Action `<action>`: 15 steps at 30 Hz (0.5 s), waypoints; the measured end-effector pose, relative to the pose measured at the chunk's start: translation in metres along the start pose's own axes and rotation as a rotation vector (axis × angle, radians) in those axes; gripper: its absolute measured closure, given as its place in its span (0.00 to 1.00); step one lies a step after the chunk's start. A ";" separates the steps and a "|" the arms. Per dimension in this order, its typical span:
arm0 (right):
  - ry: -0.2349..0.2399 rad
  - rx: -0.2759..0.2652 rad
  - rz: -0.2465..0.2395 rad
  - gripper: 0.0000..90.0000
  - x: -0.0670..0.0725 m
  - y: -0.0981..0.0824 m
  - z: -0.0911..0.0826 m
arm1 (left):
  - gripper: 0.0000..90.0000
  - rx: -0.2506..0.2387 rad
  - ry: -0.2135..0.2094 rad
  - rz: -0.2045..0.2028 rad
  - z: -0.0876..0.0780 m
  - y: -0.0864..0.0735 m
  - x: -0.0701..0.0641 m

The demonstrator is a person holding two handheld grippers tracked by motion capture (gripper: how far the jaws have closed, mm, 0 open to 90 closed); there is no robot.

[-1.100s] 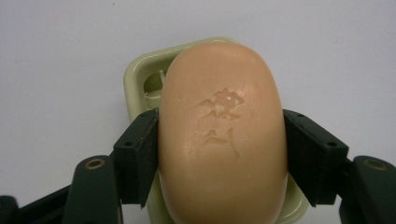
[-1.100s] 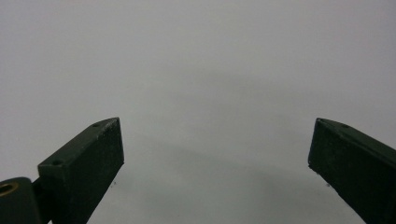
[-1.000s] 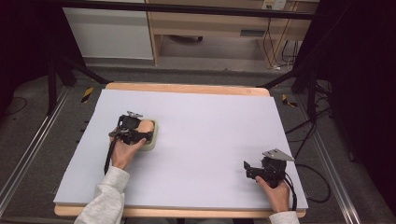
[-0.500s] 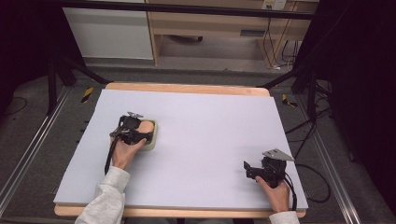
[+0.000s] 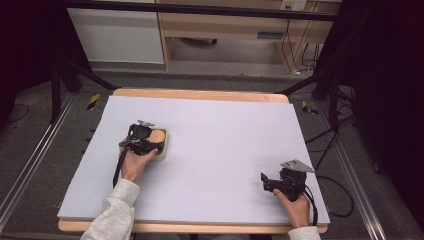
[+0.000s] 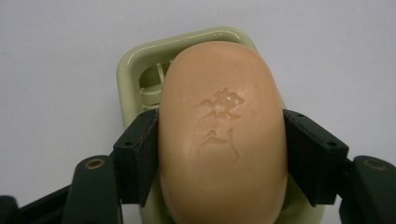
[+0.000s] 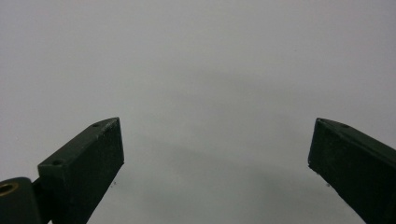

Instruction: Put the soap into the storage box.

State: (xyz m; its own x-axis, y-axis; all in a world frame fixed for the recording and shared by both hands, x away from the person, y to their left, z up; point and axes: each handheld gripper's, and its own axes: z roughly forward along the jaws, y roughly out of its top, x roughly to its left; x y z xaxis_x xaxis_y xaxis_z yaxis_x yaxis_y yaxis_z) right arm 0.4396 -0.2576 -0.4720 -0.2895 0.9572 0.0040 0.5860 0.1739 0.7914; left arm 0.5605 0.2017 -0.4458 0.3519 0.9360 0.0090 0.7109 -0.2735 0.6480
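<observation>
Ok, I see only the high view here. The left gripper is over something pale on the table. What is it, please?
Observer: In the left gripper view it is a peach bar of soap lying in a pale green soap dish.
Operator: Are the jaws touching the soap?
Observer: Yes, the left gripper has one jaw against each long side of the bar, which sits between them.
Operator: Is the top of the soap plain?
Observer: No, characters are pressed into its top face.
Operator: And the right gripper, does it hold anything?
Observer: No. The right gripper has its jaws wide apart, with bare white table surface between them.
</observation>
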 end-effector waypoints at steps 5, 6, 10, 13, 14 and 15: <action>-0.001 0.000 0.000 0.04 0.000 0.000 0.000 | 0.35 -0.003 0.005 -0.003 0.000 0.000 -0.001; 0.000 0.001 0.000 0.04 0.000 0.000 0.000 | 0.35 -0.003 0.004 -0.005 0.000 0.000 0.000; 0.001 0.000 0.002 0.04 0.000 0.000 0.000 | 0.35 -0.004 0.006 -0.005 0.000 0.000 -0.001; 0.000 0.000 0.001 0.04 0.000 0.000 0.000 | 0.35 -0.004 0.008 -0.002 0.000 0.000 -0.001; 0.001 0.000 0.001 0.04 0.000 0.000 0.000 | 0.35 -0.004 0.009 -0.001 0.000 0.000 -0.001; 0.001 -0.001 0.001 0.04 0.000 0.000 -0.001 | 0.35 -0.001 0.010 0.002 0.000 0.000 -0.001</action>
State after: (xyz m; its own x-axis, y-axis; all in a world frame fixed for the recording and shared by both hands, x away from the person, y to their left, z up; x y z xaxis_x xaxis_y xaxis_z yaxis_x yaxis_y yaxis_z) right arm 0.4392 -0.2576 -0.4716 -0.2891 0.9573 0.0055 0.5856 0.1723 0.7921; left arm 0.5601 0.2008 -0.4457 0.3475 0.9375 0.0176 0.7096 -0.2752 0.6486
